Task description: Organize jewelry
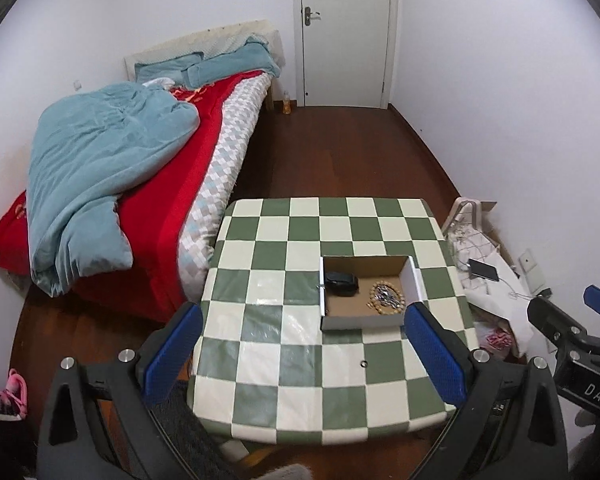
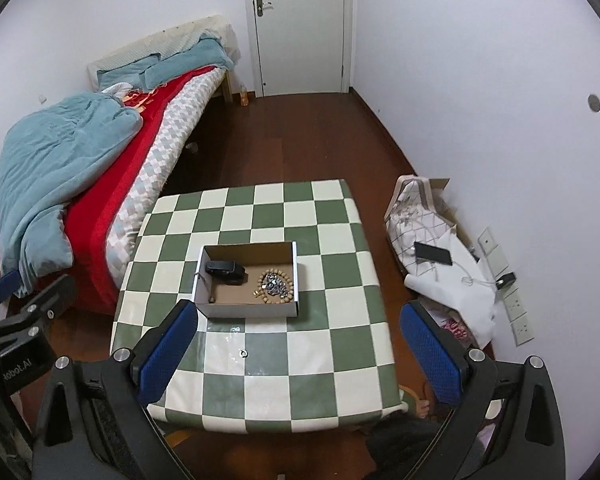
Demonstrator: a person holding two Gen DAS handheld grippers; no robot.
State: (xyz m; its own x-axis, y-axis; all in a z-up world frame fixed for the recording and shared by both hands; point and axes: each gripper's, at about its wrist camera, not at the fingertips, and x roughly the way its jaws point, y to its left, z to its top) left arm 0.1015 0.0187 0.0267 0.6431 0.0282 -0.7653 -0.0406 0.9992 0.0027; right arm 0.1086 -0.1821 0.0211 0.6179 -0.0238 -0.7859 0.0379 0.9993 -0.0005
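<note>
A shallow open cardboard box with white outer walls and a brown floor point(image 2: 247, 280) sits on the green-and-cream checkered counter point(image 2: 332, 344), just ahead of the left fingertip of the right gripper point(image 2: 299, 350), whose blue-padded fingers point(image 2: 166, 354) are spread wide and hold nothing. Inside the box, a black watch-like band point(image 2: 225, 270) lies toward the far left corner, and a loop of tan wooden beads point(image 2: 275, 284) lies on the right half of the floor, ringing a heap of silvery metal jewelry point(image 2: 275, 281). A small dark peg-like piece point(image 2: 211, 299) rests against the near left wall; what it is cannot be told.

A small silver ring point(image 2: 243, 353) lies on the bare counter, apart from the box, between the right gripper's fingers and nearer the left one.

The left gripper point(image 1: 302, 354) likewise has its blue fingers point(image 1: 436, 354) released and empty. From it, the box point(image 1: 362, 322) sits just ahead of the right fingertip, with the band point(image 1: 342, 281) on the left and the beads point(image 1: 386, 298) on the right, while the ring point(image 1: 364, 364) lies between the fingers, closer to the right one.
</note>
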